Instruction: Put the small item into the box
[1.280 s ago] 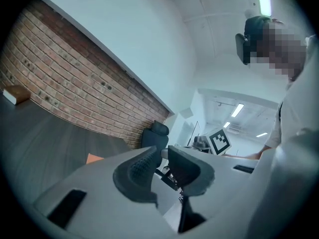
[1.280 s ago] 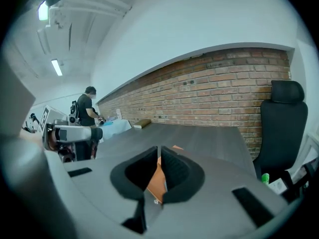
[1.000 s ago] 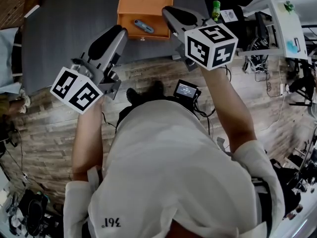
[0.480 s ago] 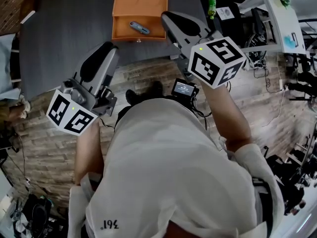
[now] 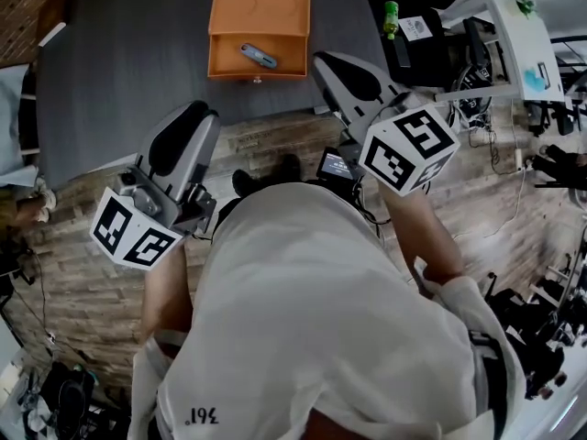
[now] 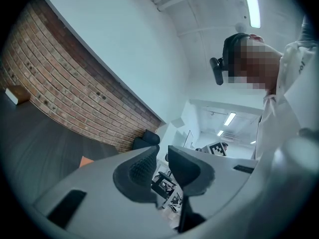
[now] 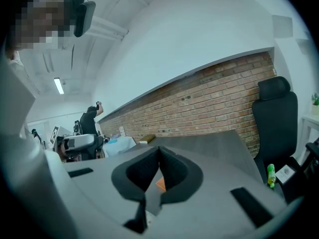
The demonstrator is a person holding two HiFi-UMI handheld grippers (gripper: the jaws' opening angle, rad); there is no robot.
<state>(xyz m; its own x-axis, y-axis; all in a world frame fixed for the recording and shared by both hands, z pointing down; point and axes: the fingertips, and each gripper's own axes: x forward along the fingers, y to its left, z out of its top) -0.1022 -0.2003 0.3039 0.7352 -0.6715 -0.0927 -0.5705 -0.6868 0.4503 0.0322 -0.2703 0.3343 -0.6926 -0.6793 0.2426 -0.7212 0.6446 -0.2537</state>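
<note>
Item (image 5: 258, 56) sits in box (image 5: 238, 16), off walls (left fingers (image 6: 142, 167) parted, right fingers (image 7: 141, 171) closed, empty).

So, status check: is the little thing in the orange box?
Left gripper empty, jaws slightly apart. Right gripper empty, shut. Small item lying inside orange box on the table. Nothing in the way.

My T-shirt (image 5: 312, 319) is white and short-sleeved, with small dark print near its hem at seven o'clock in the head view. A black camera (image 6: 225, 59) is strapped to my head. My left gripper (image 6: 160, 158) and right gripper (image 7: 159, 153) are pale grey shells with black ridged pads (image 6: 141, 168). Each carries a white cube of black square markers: the left cube (image 5: 136, 232) at nine o'clock, the right cube (image 5: 408, 149) at two o'clock.
</note>
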